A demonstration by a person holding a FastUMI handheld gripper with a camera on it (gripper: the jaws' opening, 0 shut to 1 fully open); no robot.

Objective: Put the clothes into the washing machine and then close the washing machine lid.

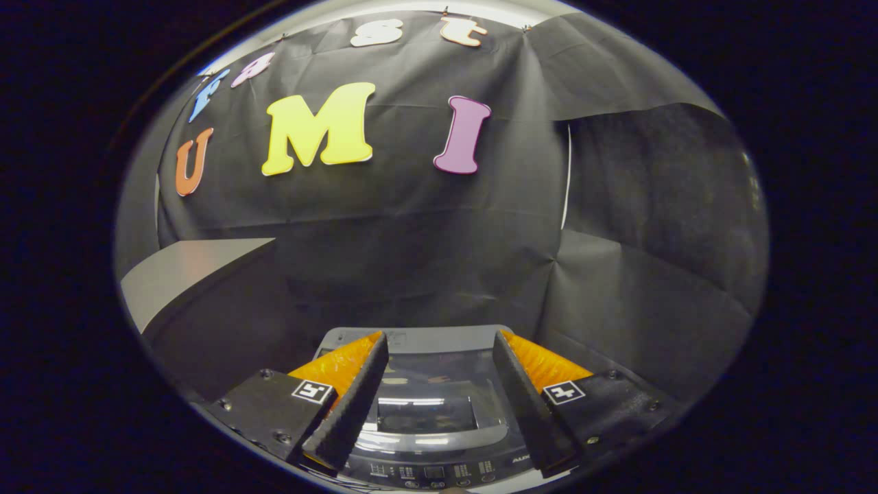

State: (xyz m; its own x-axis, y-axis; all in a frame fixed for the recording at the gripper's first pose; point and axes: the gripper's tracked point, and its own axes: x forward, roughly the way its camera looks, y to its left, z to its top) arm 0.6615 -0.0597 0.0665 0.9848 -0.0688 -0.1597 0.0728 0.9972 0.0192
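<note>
Gripper: the gripper [439,398] hangs above the washing machine [439,412], aimed forward and slightly down, so the machine's top sits between and beneath the two fingers.
Jaws: released, spread wide with nothing between them; no cloth hangs from either finger.
Washing machine: small top-loader at 6 o'clock from the booth's wall, its control strip [432,472] nearest the gripper and its rear edge toward 12 o'clock.
Lid: the lid [429,394] lies flat and closed on the machine, glossy enough to mirror the booth lights, which is how the task wants it at the end.
Clothes: none can be made out; the lid's reflections hide whether anything lies in the drum.
Shelf: a pale grey surface [185,271] stands at 10 o'clock from the machine, well apart, with nothing visible on it.
Stage: a shut lid and an empty grip fit either clothes yet to be loaded or a load already inside; the scene does not settle which.
</note>
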